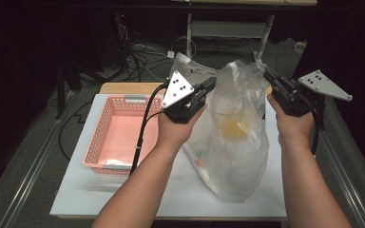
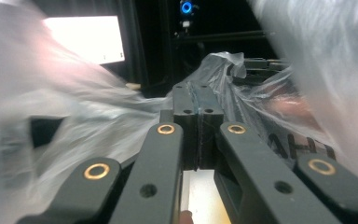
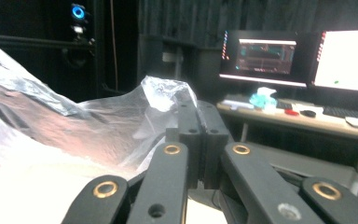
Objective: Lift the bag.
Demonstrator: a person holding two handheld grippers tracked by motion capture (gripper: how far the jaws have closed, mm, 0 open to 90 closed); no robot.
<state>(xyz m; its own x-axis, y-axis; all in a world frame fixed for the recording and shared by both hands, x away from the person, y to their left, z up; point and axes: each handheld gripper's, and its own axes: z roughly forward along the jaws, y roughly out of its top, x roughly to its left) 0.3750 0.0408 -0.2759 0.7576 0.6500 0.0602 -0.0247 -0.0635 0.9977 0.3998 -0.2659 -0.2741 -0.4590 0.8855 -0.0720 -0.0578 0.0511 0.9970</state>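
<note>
A clear plastic bag [image 1: 233, 137] is held up over the white table top [image 1: 123, 199], with its lower end resting on the surface. Something yellow [image 1: 233, 127] shows through the film, along with other blurred contents. My left gripper [image 1: 211, 83] is shut on the bag's left top edge. In the left gripper view the jaws [image 2: 197, 91] meet with film [image 2: 98, 116] pinched between them. My right gripper [image 1: 267, 75] is shut on the right top edge. In the right gripper view [image 3: 198, 107] crumpled film [image 3: 74, 126] bunches at the closed tips.
A pink slotted basket [image 1: 116, 133] sits on the table's left half, with something white at its near end. More clear plastic [image 1: 185, 64] lies behind the bag. Cables [image 1: 138, 57] run over the floor beyond. Monitors [image 3: 265, 58] on a desk show in the right gripper view.
</note>
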